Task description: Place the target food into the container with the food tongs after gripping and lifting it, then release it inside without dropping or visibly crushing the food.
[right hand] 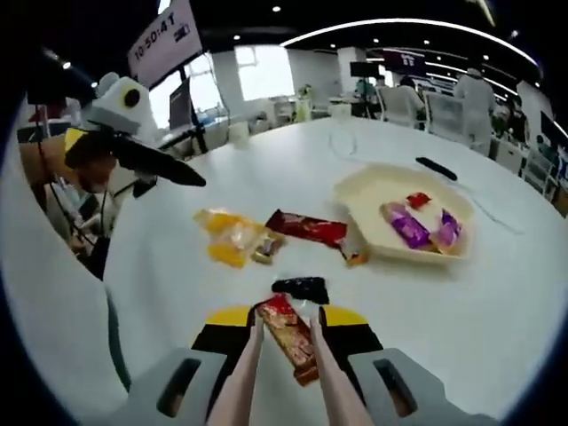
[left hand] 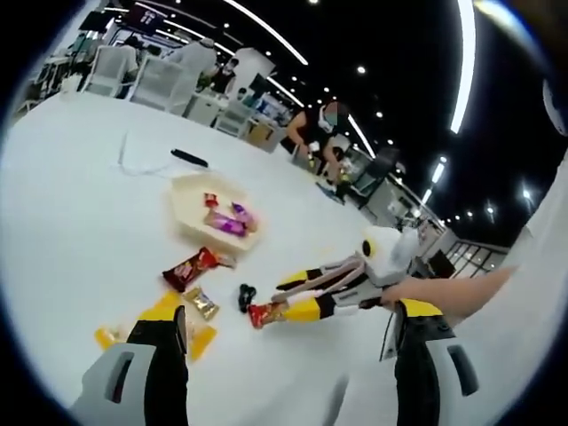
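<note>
A big open hall with ceiling strip lights surrounds a white round table (right hand: 497, 319). The right gripper (right hand: 286, 335) holds food tongs (right hand: 282, 382), whose tips pinch a red snack packet (right hand: 290, 342) just above the tabletop, beside a small black packet (right hand: 300, 287). The cream container (right hand: 404, 222), already holding purple and red wrappers, sits well apart. The left gripper (left hand: 293, 333) hangs above the table, jaws wide and empty.

I'm in a big open-plan office or lab hall: dark ceiling w/ long LED strips (left hand: 463, 67), white round table (right hand: 461, 302), white chairs (left hand: 164, 84), overhead screens (right hand: 164, 40), people (left hand: 319, 129) at other desks.
</note>
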Demonstrator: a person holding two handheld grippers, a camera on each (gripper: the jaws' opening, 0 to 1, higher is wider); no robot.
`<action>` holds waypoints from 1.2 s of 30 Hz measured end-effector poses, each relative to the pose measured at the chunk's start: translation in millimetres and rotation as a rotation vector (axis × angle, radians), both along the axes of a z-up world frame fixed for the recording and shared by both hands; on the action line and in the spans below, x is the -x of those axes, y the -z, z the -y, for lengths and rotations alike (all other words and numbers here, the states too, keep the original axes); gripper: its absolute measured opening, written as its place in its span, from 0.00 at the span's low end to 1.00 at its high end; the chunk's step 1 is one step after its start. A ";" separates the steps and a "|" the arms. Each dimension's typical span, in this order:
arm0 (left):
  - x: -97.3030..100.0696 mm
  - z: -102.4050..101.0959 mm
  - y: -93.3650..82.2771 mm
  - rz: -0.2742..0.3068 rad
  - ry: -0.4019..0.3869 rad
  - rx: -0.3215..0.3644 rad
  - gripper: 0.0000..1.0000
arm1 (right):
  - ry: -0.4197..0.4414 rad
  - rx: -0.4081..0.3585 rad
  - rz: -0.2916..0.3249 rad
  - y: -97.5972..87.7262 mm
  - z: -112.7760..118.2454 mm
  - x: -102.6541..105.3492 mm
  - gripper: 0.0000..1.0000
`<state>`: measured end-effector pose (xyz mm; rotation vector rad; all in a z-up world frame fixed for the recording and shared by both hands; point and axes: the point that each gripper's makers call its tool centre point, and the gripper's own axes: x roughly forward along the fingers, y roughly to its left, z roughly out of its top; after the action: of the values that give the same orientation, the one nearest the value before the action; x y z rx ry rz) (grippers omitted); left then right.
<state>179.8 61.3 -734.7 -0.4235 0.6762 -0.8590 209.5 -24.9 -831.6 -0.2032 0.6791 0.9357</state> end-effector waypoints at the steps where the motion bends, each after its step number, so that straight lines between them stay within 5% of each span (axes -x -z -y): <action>1: 0.0 0.9 -1.4 0.002 0.004 0.000 0.98 | 0.000 0.000 0.002 -0.3 0.1 -0.2 0.28; 18: -1.5 2.4 -1.6 0.009 0.015 -0.008 0.98 | 0.057 0.043 -0.055 0.5 10.2 21.7 0.28; 21: -1.1 2.1 -1.1 0.008 0.014 -0.008 0.98 | 0.035 0.082 -0.030 0.5 12.7 23.5 0.28; 22: -1.0 1.7 -0.7 0.008 0.013 -0.009 0.98 | 0.023 0.101 0.056 -6.5 14.7 16.2 0.28; 36: 2.1 -2.9 3.8 -0.001 -0.001 -0.012 0.98 | 0.076 0.096 -0.043 10.2 11.8 15.4 0.28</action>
<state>177.6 64.2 -738.5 -0.4132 0.6814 -0.8531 194.0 -36.7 -841.7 -0.2410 0.7670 0.8377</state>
